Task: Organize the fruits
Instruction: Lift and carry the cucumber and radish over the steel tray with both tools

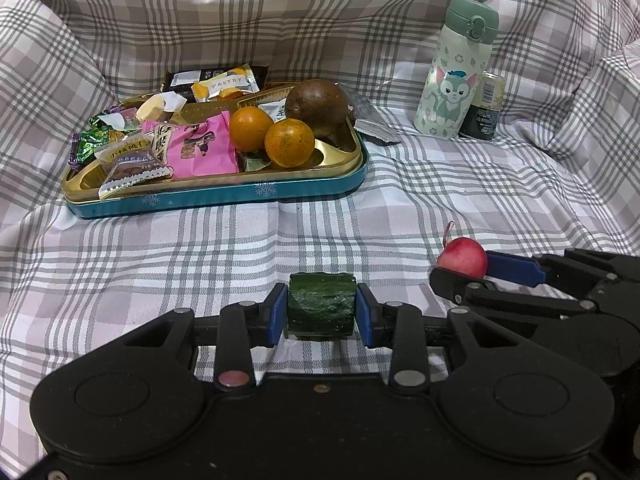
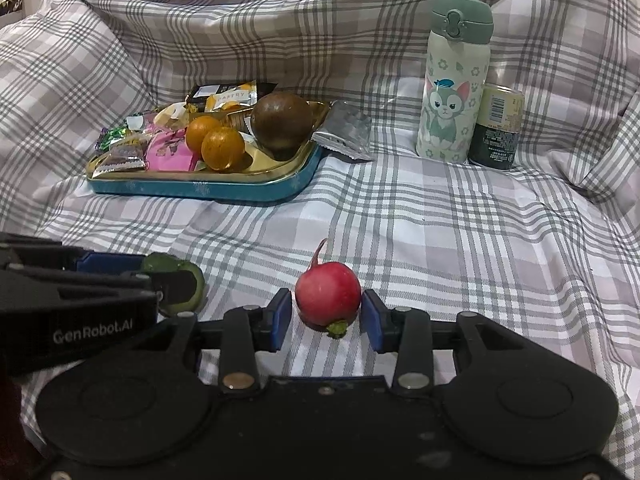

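Note:
My left gripper (image 1: 321, 300) is shut on a dark green cucumber chunk (image 1: 321, 312) low over the plaid cloth. To its right, my right gripper (image 2: 326, 308) brackets a red radish (image 2: 328, 300) that rests on the cloth; a thin gap shows beside its left pad, so it is open. In the right wrist view the left gripper (image 2: 168, 280) and the cucumber chunk (image 2: 190, 284) sit at the left. Beyond them, a teal tin tray (image 1: 224, 196) with a gold inside holds two oranges (image 1: 251, 128) (image 1: 289, 143), a brown round fruit (image 1: 318, 106) and several snack packets (image 1: 200, 148).
A cat-print bottle (image 1: 456, 72) with a green lid and a small dark can (image 1: 482, 106) stand at the back right. A silver packet (image 1: 372, 120) lies against the tray's right end. The cloth (image 1: 400, 200) rises in folds at the left, back and right.

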Demonstrator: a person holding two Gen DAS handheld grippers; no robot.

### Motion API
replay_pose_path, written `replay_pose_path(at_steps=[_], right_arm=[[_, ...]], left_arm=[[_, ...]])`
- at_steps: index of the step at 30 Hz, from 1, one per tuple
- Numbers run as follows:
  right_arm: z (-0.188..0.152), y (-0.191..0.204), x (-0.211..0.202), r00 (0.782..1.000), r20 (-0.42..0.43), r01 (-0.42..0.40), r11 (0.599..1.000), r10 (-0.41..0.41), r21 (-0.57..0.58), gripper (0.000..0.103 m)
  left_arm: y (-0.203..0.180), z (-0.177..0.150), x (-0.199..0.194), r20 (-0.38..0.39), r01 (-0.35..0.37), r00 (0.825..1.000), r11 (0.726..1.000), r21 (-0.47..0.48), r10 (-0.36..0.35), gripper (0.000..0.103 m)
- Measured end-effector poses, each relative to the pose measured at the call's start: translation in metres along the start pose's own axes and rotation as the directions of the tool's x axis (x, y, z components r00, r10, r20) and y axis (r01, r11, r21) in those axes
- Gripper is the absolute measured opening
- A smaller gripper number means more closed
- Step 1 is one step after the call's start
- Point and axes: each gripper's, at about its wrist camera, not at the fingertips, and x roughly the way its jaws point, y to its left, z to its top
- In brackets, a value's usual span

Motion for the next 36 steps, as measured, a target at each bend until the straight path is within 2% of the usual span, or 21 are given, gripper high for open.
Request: replay_pose_path(at_steps=[10,11,17,21,25,30,36], right_arm=[[0.002,0.001,0.010,1.000,-0.005,0.015,1.000,-0.015,-0.016,0.043],[0.002,0.002,0.010,1.000,-0.002,0.019,1.000,-0.019,-0.024,0.040],[0.000,-0.003,-0.005,1.000,0.025,-0.007,1.000,0.007,-0.005,0.040],[0.002,-0.009,-0.032,0.997,0.071,-0.018,0.999,0.015,0.045,0.040],[-0.006,-0.016,-0.068,0.995,0.091,-0.056,0.991,0.045,0.121,0.040],[-0.020,-0.014,-0.126,0.989,0.141,-0.057,0.989,0.038,0.134,0.040],[-0.049,-0.005,-0.183,0.986,0.164,-0.059,0.989,0.036,0.133,0.040]], left_arm=[[0.001,-0.002,0.000,0.009,0.010,1.000,1.000,-0.001,-0.010,0.044],[0.001,-0.002,0.000,0.010,0.014,1.000,1.000,-0.006,-0.013,0.044],[0.006,0.003,-0.017,0.031,0.044,0.999,0.996,-0.071,-0.042,0.044],[0.004,0.003,-0.048,0.061,0.050,0.997,0.995,-0.085,-0.044,0.044],[-0.003,-0.005,-0.084,0.067,0.032,0.997,0.998,-0.052,-0.029,0.044],[-0.012,-0.023,-0.126,0.059,0.024,0.998,0.999,-0.026,-0.023,0.044],[-0.021,-0.055,-0.156,0.026,0.040,0.999,0.999,-0.022,-0.039,0.044]])
